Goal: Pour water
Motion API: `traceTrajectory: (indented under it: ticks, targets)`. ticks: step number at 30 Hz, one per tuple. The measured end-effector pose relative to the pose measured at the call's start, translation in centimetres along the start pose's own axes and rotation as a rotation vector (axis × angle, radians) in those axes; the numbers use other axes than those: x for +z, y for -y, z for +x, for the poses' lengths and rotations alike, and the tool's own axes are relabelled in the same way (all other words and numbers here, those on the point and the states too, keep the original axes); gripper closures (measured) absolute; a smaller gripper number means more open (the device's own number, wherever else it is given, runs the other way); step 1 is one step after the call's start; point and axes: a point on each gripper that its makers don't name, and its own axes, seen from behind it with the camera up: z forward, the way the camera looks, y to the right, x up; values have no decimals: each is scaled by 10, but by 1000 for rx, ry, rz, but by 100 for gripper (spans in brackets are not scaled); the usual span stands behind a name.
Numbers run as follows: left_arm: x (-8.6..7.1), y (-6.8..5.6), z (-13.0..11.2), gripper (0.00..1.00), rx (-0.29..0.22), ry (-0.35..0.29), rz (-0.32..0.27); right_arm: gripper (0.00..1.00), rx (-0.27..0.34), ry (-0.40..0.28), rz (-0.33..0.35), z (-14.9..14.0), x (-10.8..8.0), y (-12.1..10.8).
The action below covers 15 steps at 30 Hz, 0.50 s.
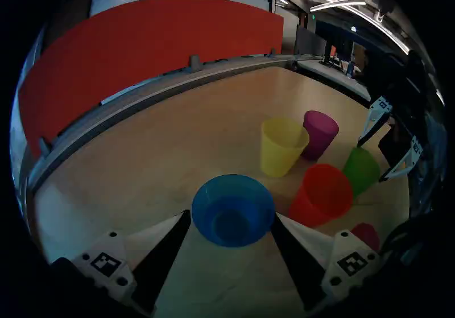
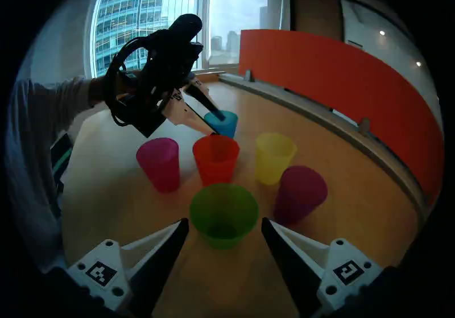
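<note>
While the left gripper [image 1: 230,214] clenches the blue cup [image 1: 233,210] beside an orange cup [image 1: 321,195], right gripper [image 2: 224,221] bracketing the green cup [image 2: 223,213], its grip impossible to tell, yellow cup [image 1: 281,147], purple cup [image 1: 319,133] and pink cup [image 2: 159,163] nearby, all on a wooden table [image 1: 170,141].

Blue cup [image 1: 233,218] in left claw's [image 1: 230,215] grip

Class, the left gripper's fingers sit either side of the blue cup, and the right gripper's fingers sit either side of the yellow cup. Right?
No: the fingers of the right gripper sit either side of the green cup, as the right gripper view shows.
</note>
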Motion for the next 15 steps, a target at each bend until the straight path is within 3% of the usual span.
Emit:
traceTrajectory:
  ticks: [7, 15]
  targets:
    - [2, -3, 0, 14, 6, 1, -3, 1, 3, 1, 2, 1, 2, 0]
    - [1, -3, 0, 15, 2, 3, -6, 1, 1, 11, 4, -4, 8, 1]
